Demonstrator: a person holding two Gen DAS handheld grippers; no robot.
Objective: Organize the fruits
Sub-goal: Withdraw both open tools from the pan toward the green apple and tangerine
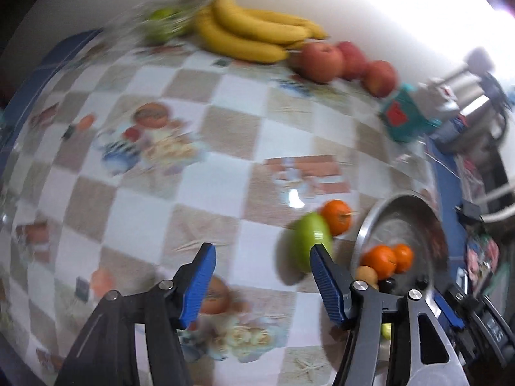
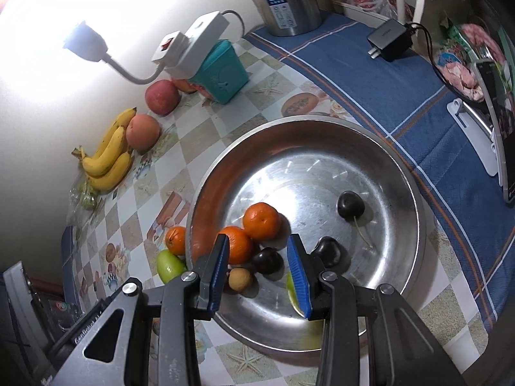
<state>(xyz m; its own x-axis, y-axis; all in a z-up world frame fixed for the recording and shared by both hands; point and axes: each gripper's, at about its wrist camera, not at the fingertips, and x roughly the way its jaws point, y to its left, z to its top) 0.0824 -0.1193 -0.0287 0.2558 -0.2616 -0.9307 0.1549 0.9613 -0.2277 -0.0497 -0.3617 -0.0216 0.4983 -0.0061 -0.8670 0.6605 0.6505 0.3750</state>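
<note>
A steel bowl [image 2: 322,120] holds two oranges [image 2: 260,220], three dark plums [image 2: 350,205], a small brown fruit [image 2: 239,278] and a green fruit [image 2: 291,292] half hidden by a finger. My right gripper [image 2: 257,241] hangs over the bowl's near side, its jaws apart with nothing gripped. Outside the rim [image 1: 363,228], a green fruit [image 1: 305,238] and an orange [image 1: 336,217] lie on the checked tablecloth. My left gripper [image 1: 262,252] stands open over the cloth; the green fruit sits just past its right finger, not between the pads.
Along the wall lie bananas [image 1: 248,32], red apples [image 1: 322,59] and bagged green fruit [image 1: 162,24]. A teal box [image 2: 222,70], a power strip with a lamp, a steel flask [image 2: 289,0], a charger [image 2: 391,40] and a phone on a stand [image 2: 502,148] crowd the far and right sides.
</note>
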